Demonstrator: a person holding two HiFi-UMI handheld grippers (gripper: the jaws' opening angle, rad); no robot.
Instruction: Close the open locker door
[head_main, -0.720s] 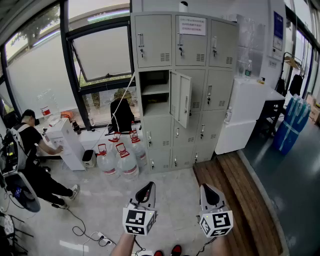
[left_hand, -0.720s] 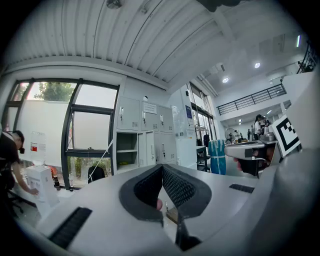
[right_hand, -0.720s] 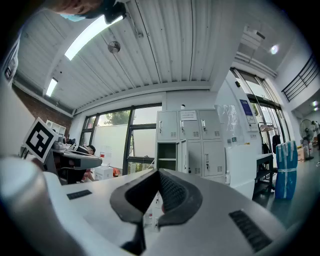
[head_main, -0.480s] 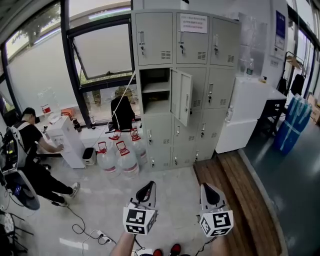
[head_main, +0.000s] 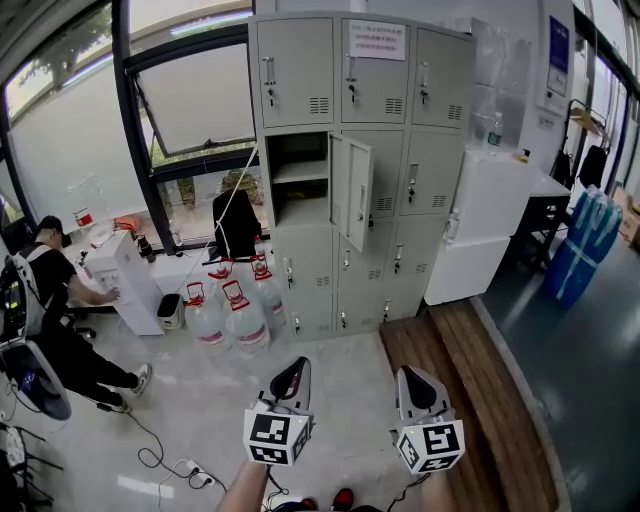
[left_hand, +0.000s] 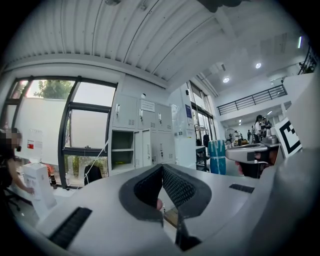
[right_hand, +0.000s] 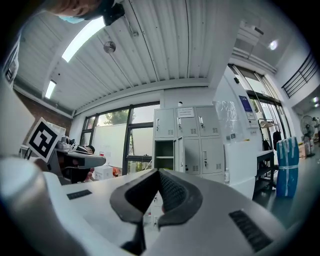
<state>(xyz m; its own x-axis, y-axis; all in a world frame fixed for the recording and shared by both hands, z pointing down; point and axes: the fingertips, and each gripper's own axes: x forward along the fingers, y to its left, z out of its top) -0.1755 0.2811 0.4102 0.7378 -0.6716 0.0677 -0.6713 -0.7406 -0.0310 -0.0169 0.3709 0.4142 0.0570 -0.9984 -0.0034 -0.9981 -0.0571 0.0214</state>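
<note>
The grey locker cabinet (head_main: 345, 120) stands across the room, against the far wall. In its middle row one door (head_main: 357, 192) hangs open, swung out to the right of an empty shelved compartment (head_main: 298, 178). Both grippers are held low and level, far short of the cabinet. My left gripper (head_main: 293, 372) is shut with nothing in it, and my right gripper (head_main: 410, 378) is shut and empty too. In the left gripper view the jaws (left_hand: 161, 167) meet below the distant open door (left_hand: 147, 154). In the right gripper view the jaws (right_hand: 159, 171) close under the open door (right_hand: 179, 155).
Several large water bottles (head_main: 226, 311) stand on the floor left of the cabinet. A person (head_main: 48, 290) sits at the far left by a white box (head_main: 122, 283). A white cabinet (head_main: 478, 232), a wooden platform (head_main: 462, 400) and blue bundles (head_main: 575, 250) lie right. Cables (head_main: 165, 462) trail on the floor.
The cabinet has slid slightly left and looks a little nearer in the head view. Both grippers keep their place and stay shut.
</note>
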